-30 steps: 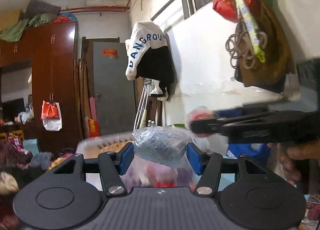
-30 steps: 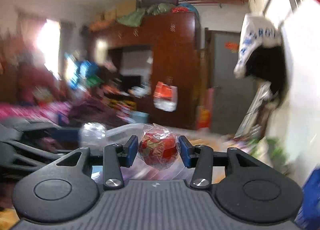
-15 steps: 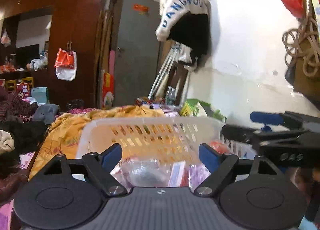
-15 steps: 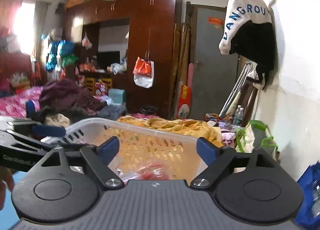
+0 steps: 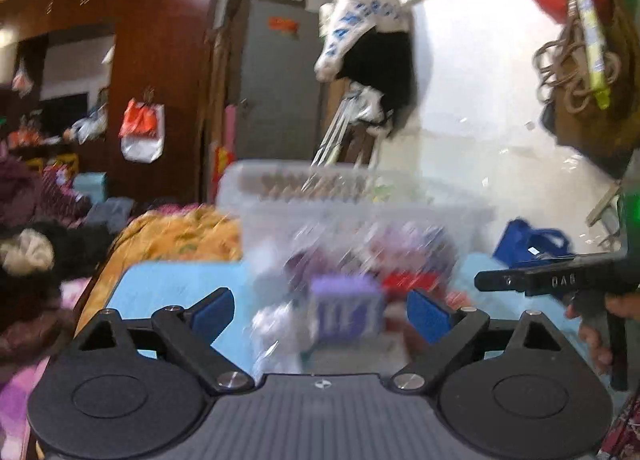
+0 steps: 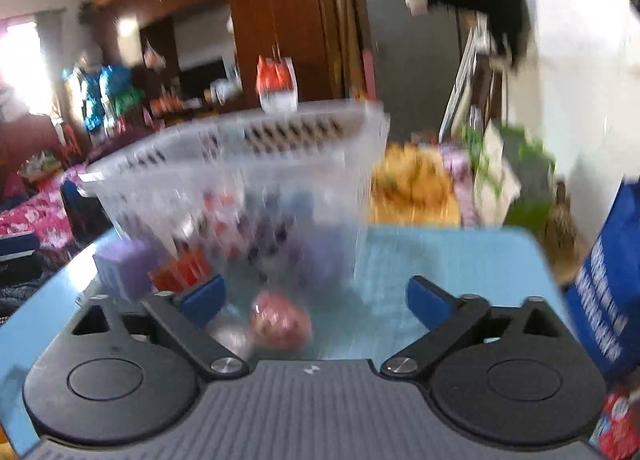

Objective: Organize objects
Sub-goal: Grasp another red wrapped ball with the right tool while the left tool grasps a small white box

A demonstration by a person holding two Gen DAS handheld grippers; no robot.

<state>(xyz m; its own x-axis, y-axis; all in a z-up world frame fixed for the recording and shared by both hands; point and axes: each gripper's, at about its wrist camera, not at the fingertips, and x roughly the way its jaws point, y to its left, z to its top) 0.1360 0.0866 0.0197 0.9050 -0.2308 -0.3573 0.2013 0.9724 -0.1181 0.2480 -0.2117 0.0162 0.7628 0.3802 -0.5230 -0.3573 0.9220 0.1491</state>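
Note:
A white slotted plastic basket (image 5: pixel 320 187) (image 6: pixel 248 139) holding several wrapped items stands on a light blue table (image 5: pixel 176 284) (image 6: pixel 448 256). My left gripper (image 5: pixel 320 312) is open and empty in front of it, with a purple box (image 5: pixel 346 310) and a clear bag (image 5: pixel 276 332) between its fingers on the table. My right gripper (image 6: pixel 316 300) is open and empty; a red wrapped ball (image 6: pixel 280 320) lies on the table between its fingers. The purple box also shows in the right wrist view (image 6: pixel 124 268), next to a red packet (image 6: pixel 180 272). Both views are blurred.
The right gripper's body shows in the left wrist view (image 5: pixel 552 280). A blue bag (image 5: pixel 532 244) (image 6: pixel 608 280) stands right of the table. An orange-yellow blanket (image 5: pixel 172 236) (image 6: pixel 412 187) lies behind it. A wardrobe (image 5: pixel 160 71) and a white wall (image 5: pixel 480 119) stand further back.
Both grippers held wrapped items over the basket one second ago, then opened and let them go. They have since pulled back and dropped low, in front of the basket.

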